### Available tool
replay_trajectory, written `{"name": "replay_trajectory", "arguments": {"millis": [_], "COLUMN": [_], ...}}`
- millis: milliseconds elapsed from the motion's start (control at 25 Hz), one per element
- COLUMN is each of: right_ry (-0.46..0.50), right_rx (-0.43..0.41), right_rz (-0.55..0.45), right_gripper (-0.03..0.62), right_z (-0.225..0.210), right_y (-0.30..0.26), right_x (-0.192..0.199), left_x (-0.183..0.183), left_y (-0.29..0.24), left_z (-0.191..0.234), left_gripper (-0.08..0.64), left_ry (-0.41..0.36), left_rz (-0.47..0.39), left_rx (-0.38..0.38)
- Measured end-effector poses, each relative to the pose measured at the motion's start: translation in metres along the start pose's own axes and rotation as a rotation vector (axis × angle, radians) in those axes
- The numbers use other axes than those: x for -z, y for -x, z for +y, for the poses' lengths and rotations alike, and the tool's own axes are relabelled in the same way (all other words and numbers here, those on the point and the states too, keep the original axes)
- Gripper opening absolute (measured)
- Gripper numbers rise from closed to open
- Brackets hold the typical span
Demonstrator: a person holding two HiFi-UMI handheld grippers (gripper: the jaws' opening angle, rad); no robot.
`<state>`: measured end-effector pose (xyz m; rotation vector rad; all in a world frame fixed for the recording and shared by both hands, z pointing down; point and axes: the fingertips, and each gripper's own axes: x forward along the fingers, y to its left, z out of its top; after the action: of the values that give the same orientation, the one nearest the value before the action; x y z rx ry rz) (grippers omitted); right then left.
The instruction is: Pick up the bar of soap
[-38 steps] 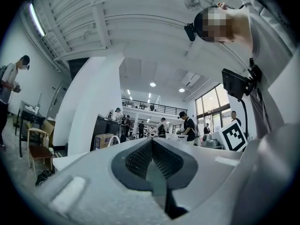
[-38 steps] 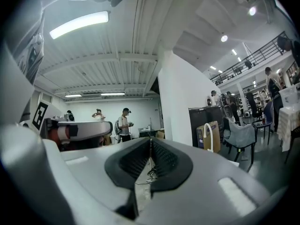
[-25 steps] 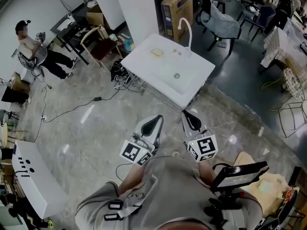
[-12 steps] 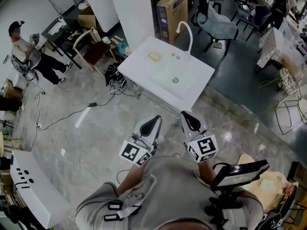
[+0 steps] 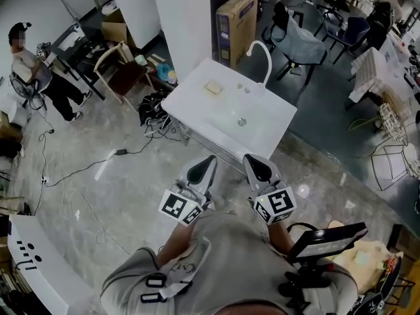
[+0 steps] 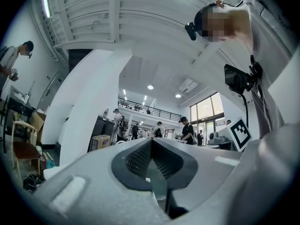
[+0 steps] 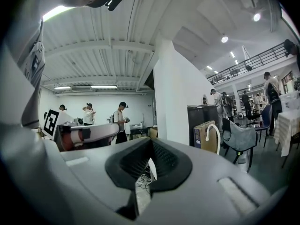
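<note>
Pale bar of soap (image 5: 212, 87) on sink (image 5: 269, 120) — far from left gripper (image 5: 210, 159), right gripper (image 5: 249, 157), both closed, empty.

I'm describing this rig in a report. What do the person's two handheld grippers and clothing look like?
Both match: the left gripper and right gripper have light grey, tapering shells with a black teardrop inset on top. Inside, the pads are dark and ribbed. Each carries a white cube with black square markers at the back. The person wears a grey top.
</note>
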<state>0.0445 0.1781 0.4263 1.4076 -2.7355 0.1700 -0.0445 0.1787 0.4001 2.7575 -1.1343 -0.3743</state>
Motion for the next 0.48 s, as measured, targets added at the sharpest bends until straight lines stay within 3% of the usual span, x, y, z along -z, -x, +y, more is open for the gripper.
{"name": "replay_trajectory", "arguments": {"millis": [480], "right_ry": [-0.019], "right_rx": [0.045], "right_rz": [0.025], "right_gripper": [0.002], "right_z": [0.023], "right_y": [-0.062], "right_x": [0.009], "left_x": [0.002], "left_y": [0.009], "left_z": [0.071], "left_gripper": [-0.012], "left_ry": [0.017], "left_rz": [0.022], "left_rx": [0.049]}}
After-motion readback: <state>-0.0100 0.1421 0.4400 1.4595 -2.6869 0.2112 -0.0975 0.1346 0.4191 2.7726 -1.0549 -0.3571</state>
